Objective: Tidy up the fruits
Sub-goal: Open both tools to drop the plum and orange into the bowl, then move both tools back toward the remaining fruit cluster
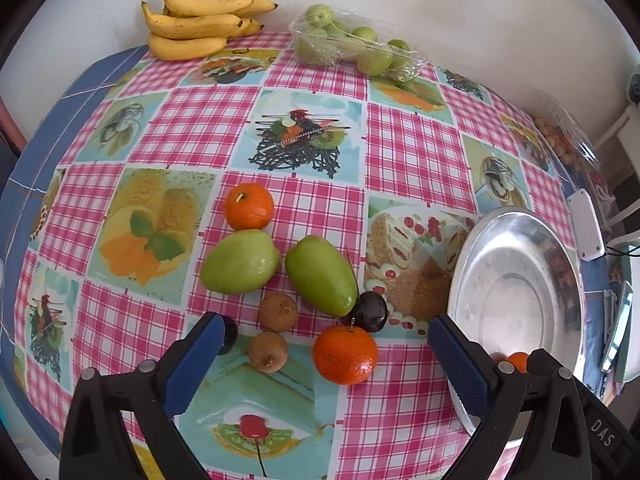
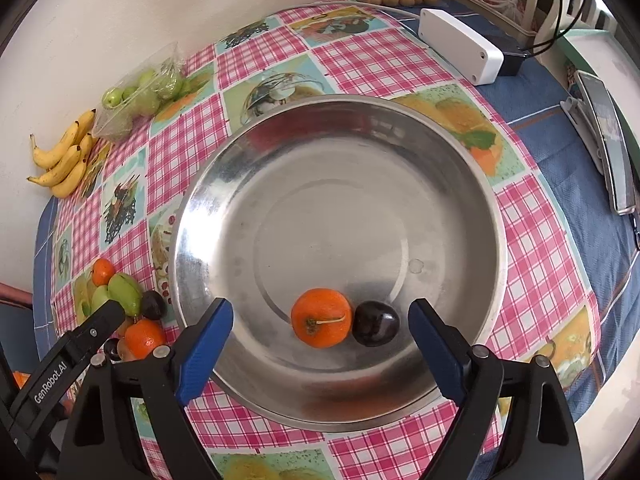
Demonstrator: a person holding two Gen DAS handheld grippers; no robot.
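Left gripper [image 1: 324,354]: jaws spread, nothing pinched. Nearest tangerine [image 1: 345,354] is seen between them, toward one o'clock. Right gripper [image 2: 320,334]: jaws spread, empty, over the bowl [image 2: 208,208].

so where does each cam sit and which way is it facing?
Left wrist: on the left claw, looking steeply down at loose fruit on the tablecloth; own open blue fingers show.
Right wrist: on the right claw, looking down into the steel bowl; own open fingers show, plus the left claw's black body at lower left.
Shared: bowl, bananas, bagged green fruit.
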